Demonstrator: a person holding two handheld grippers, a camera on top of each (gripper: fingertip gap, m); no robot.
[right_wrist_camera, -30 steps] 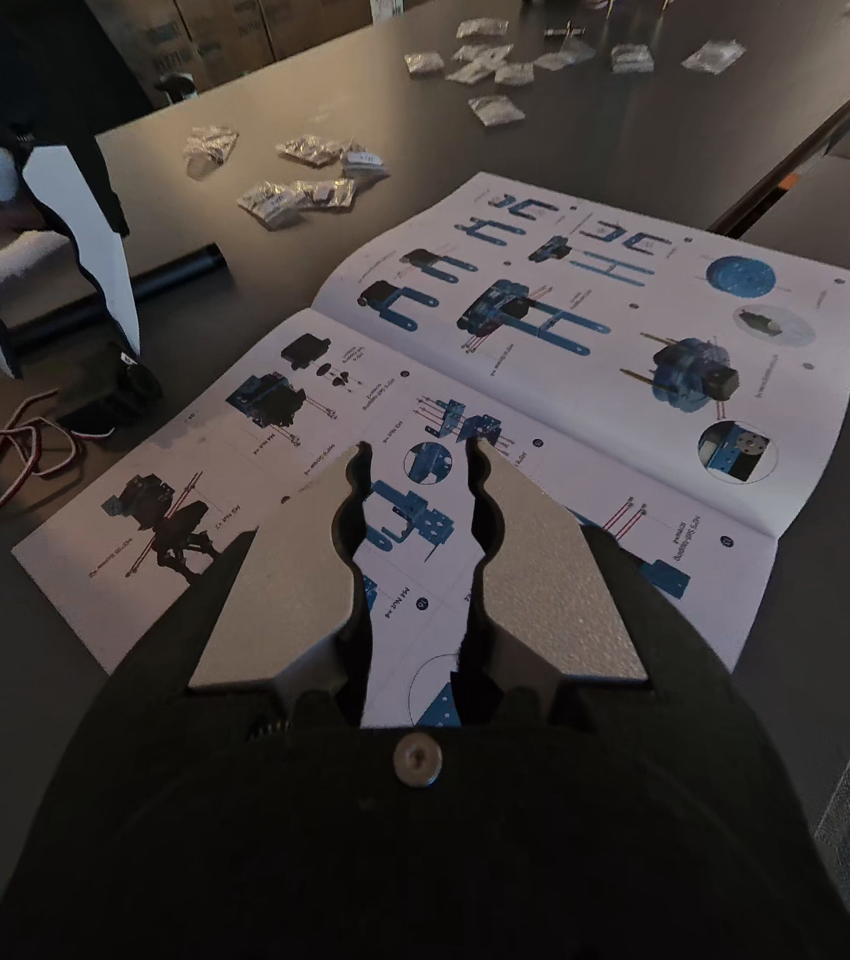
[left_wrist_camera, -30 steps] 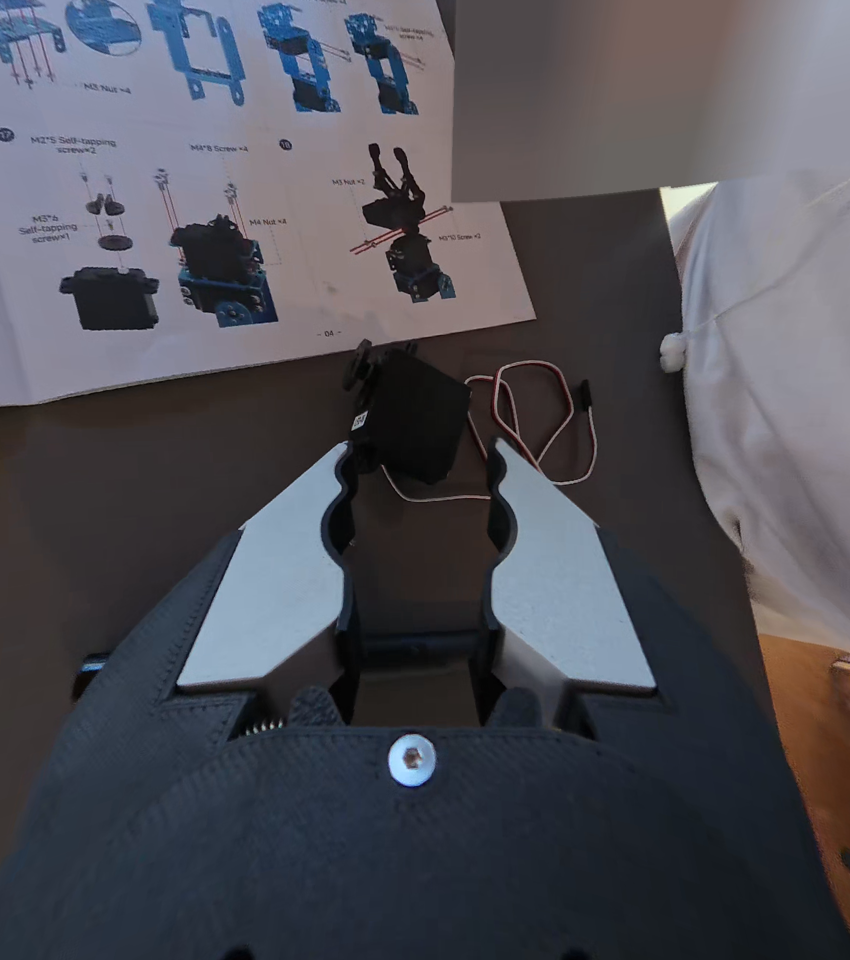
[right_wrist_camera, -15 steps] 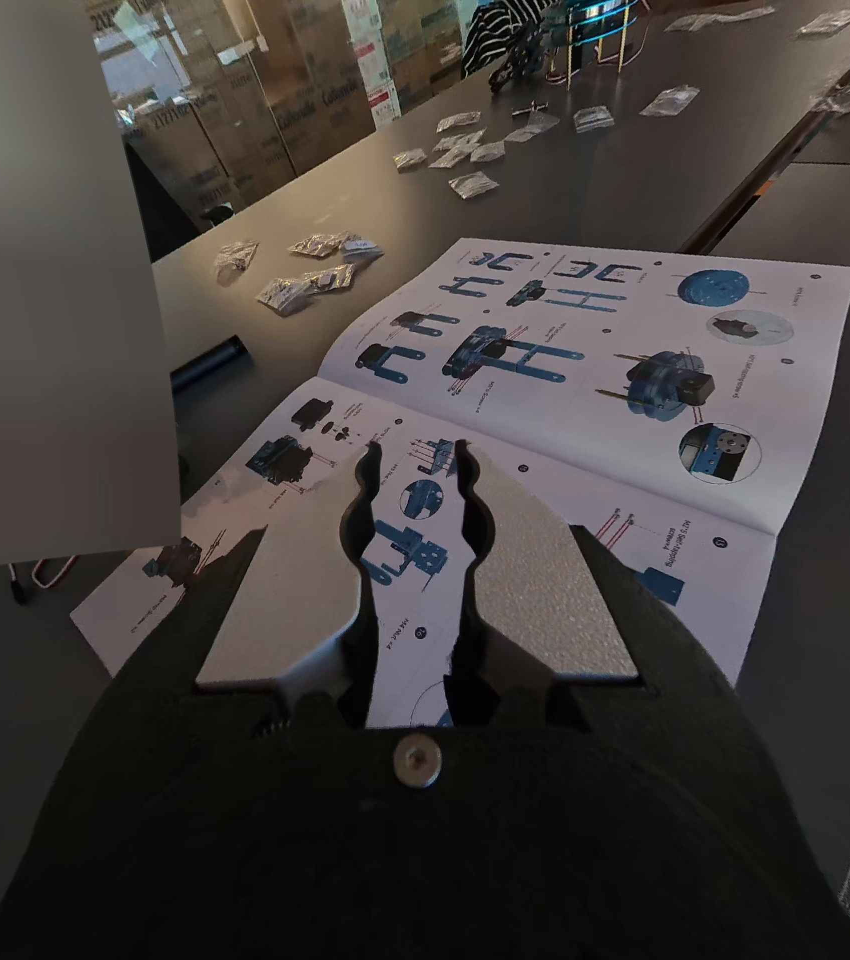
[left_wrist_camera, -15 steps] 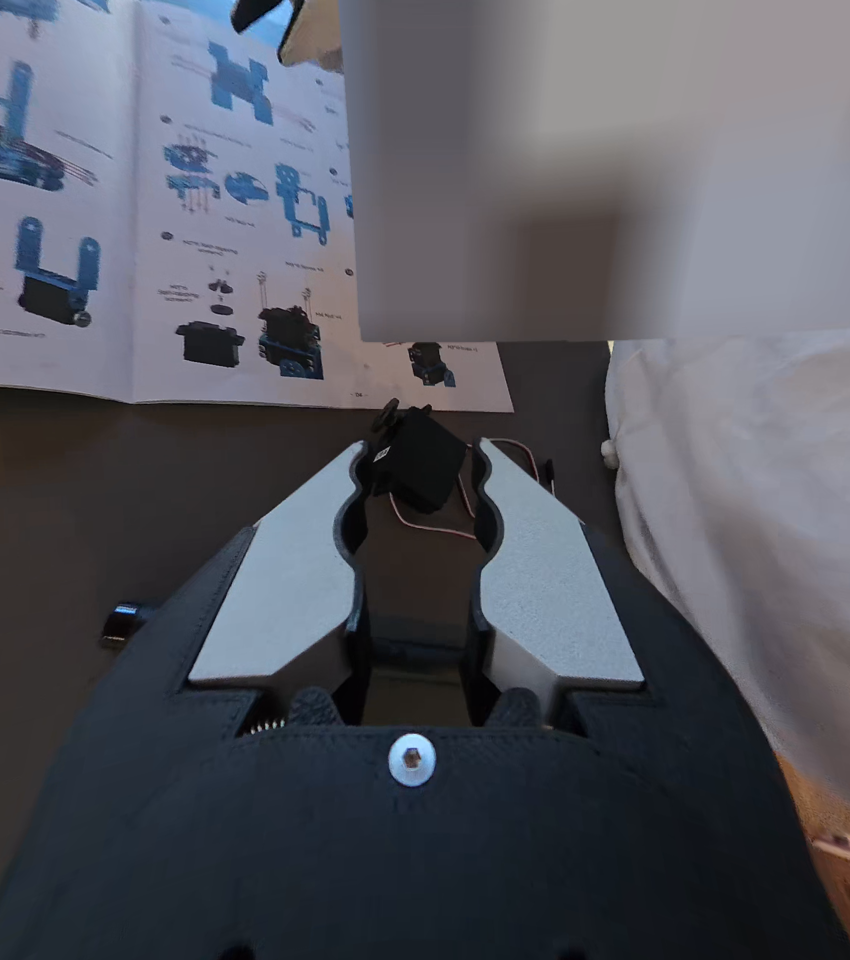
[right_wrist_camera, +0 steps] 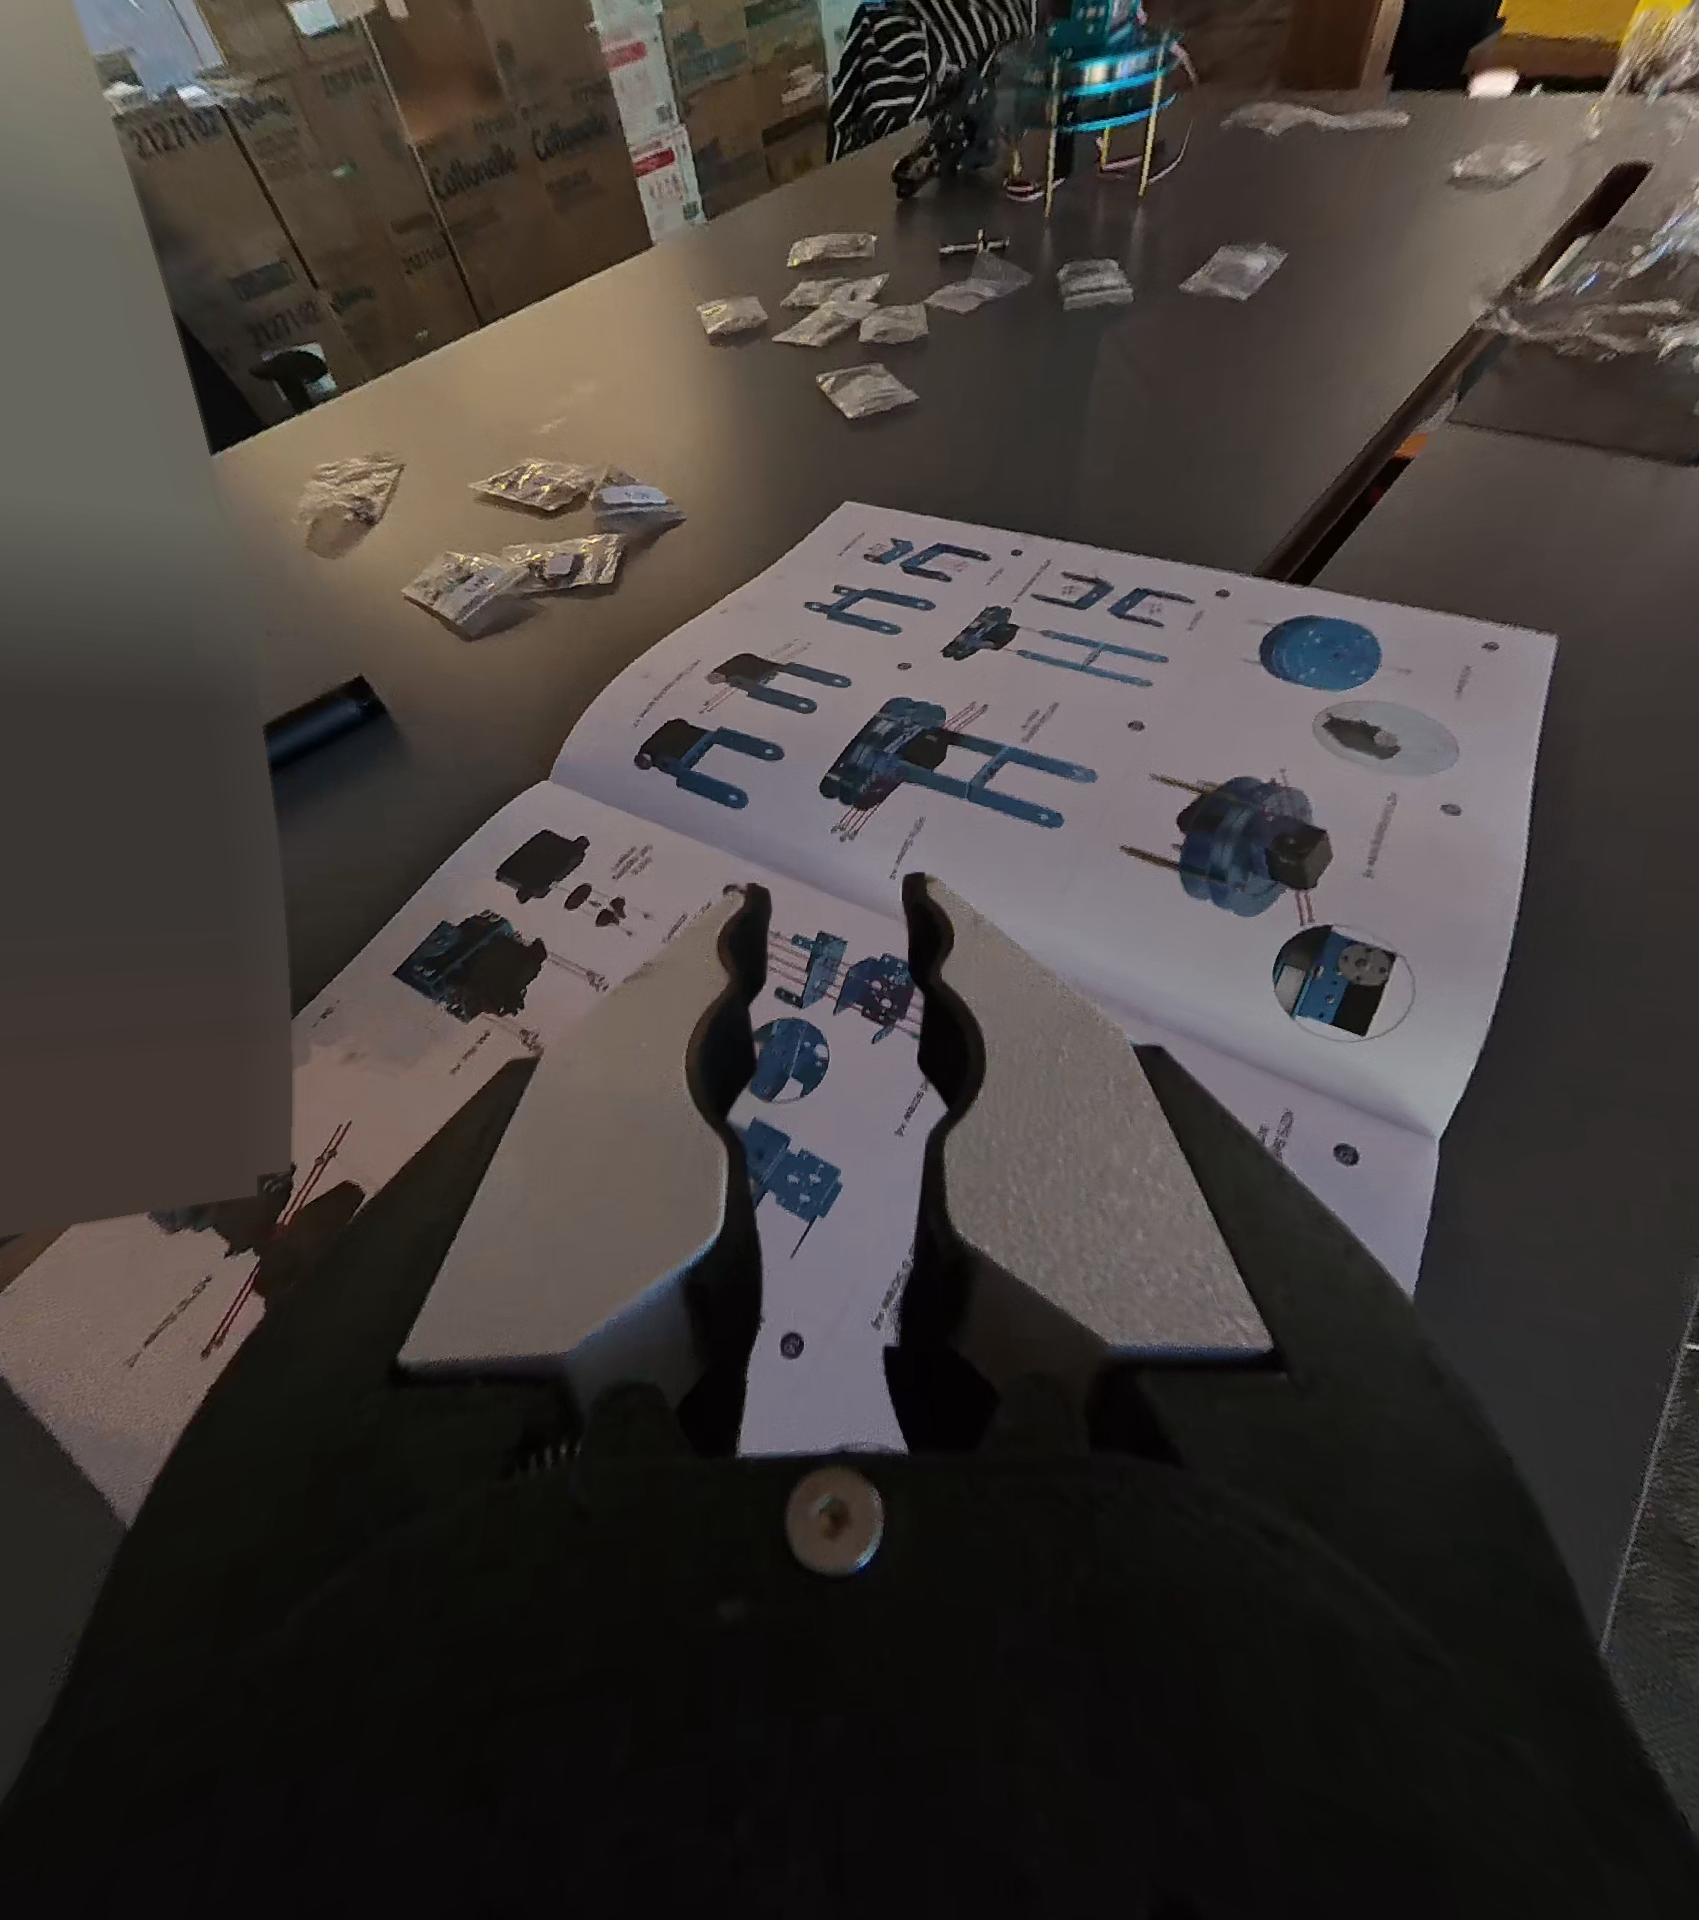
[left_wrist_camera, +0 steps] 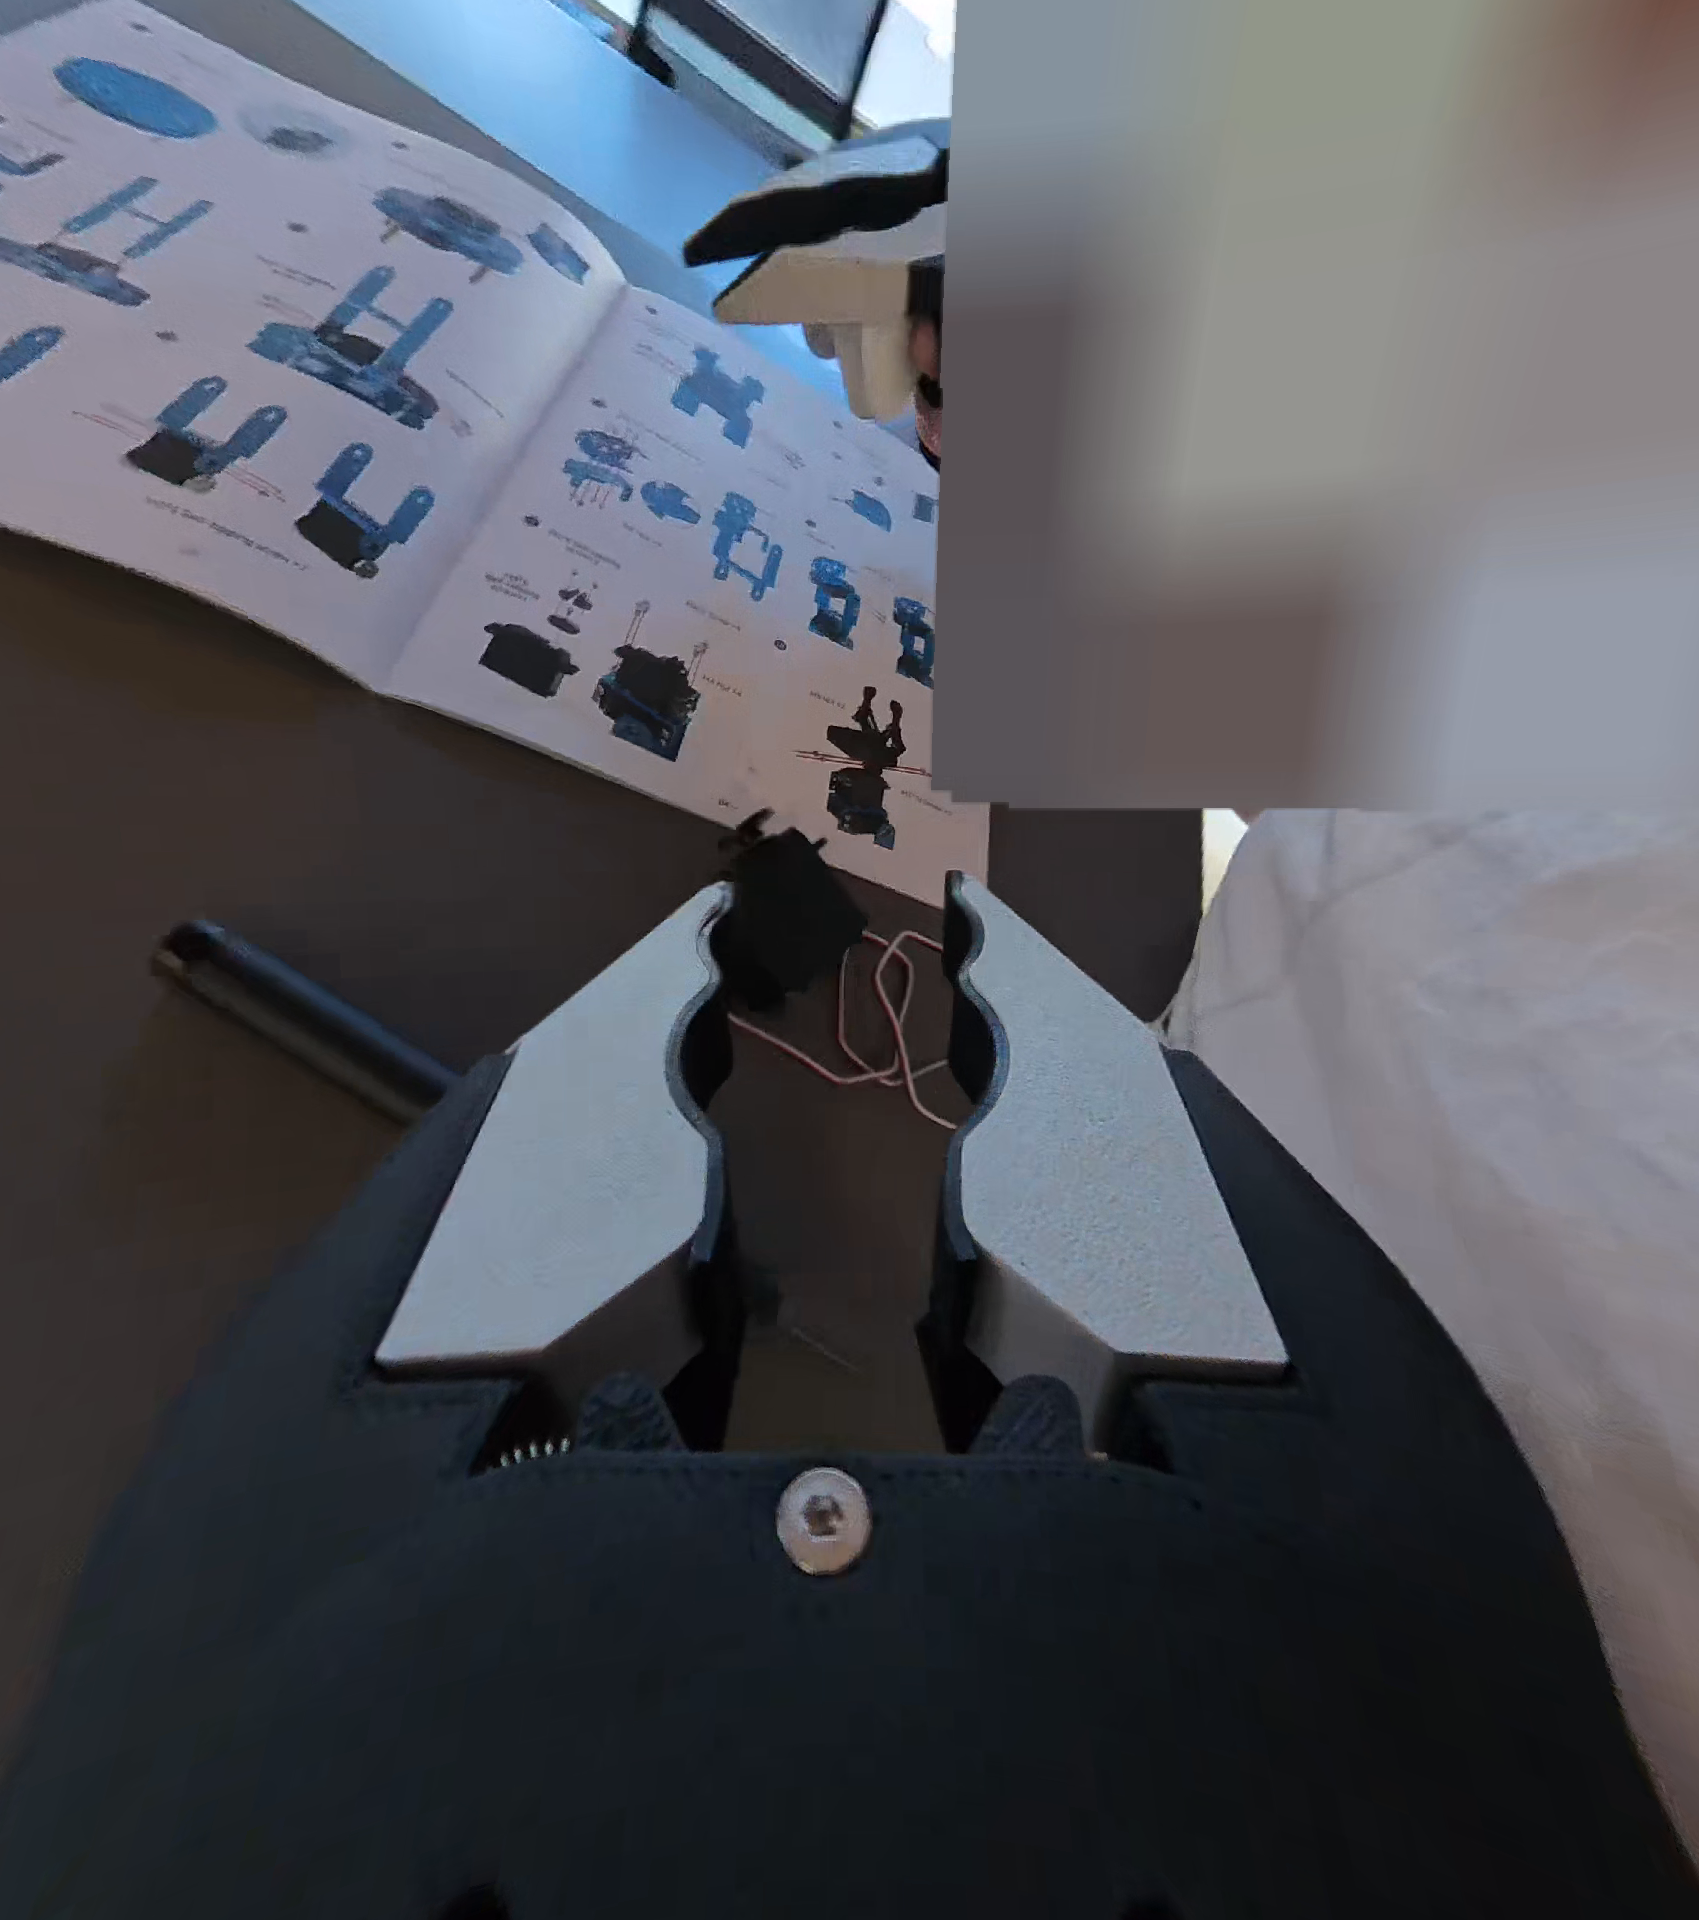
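Left gripper (left_wrist_camera: 837, 904): we see the jaws apart and empty, held above the dark table (left_wrist_camera: 201, 1039).
Servo (left_wrist_camera: 788, 930): a small black motor block, lying on the table just past the left fingertip. From this angle we cannot tell whether the fingertip touches it.
Lead (left_wrist_camera: 886, 1023): thin red-and-white wires trail from the servo and loop across the gap between the jaws.
Rod (left_wrist_camera: 305, 1013): a dark bar lies on the table to the left, apart from the servo.
Right gripper (right_wrist_camera: 829, 899): jaws apart, nothing between them, hanging over the near page of the booklet.
Booklet (right_wrist_camera: 1084, 831): open flat and printed with blue assembly drawings. Its near corner comes close to the servo in the left wrist view.
Bags (right_wrist_camera: 523, 566): small clear packets scattered beyond the booklet, with more farther back.
Far end: a blue-ringed assembly (right_wrist_camera: 1094, 94) stands at the table's far edge, cardboard boxes behind it.
Risk, as we judge it: the looped lead could snag on a finger and drag the servo. A nudge from the left fingertip could push the block onto the booklet's corner. The right jaws, if lowered, could crease the page.
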